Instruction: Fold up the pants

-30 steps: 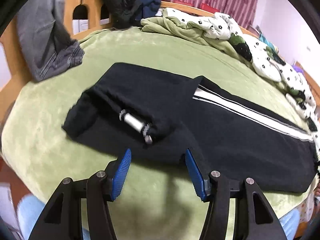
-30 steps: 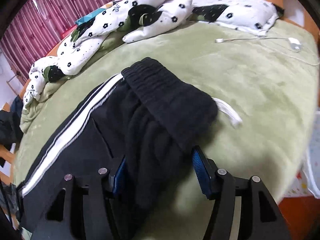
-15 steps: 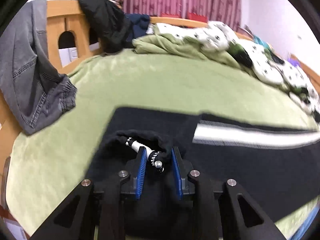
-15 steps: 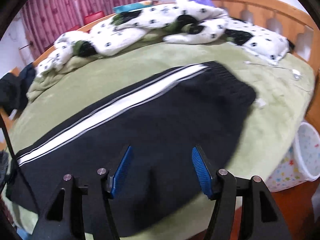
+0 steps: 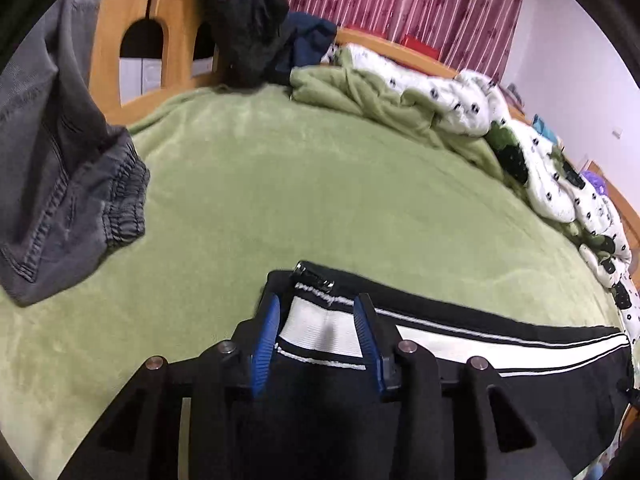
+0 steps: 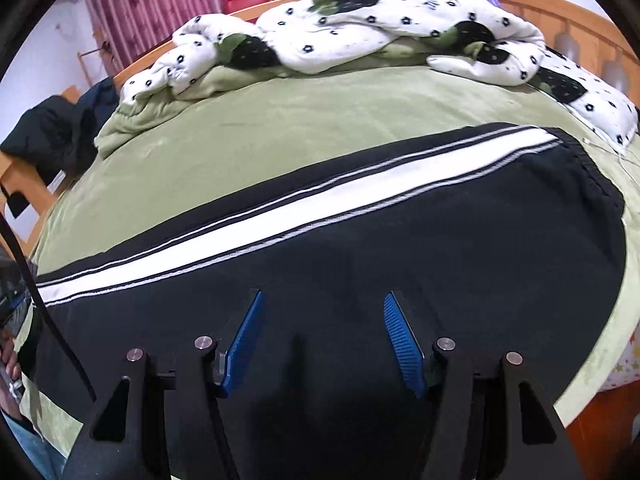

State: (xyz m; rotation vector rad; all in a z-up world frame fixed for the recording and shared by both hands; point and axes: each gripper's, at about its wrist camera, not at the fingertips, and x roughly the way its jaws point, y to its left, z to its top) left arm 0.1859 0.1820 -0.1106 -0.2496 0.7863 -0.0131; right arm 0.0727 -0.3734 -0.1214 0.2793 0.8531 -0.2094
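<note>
A green blanket (image 5: 320, 184) covers the bed. The left gripper (image 5: 316, 320) clamps the black pants (image 6: 400, 248) at their near white-striped end. The right gripper (image 6: 322, 336) hangs wide apart above them.

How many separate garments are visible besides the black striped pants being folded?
3, more may hide in the bedding. Grey pants hang over the footboard at left; a black jacket drapes over the footboard's far end; a navy garment lies beside it. Black striped pants excluded.
</note>
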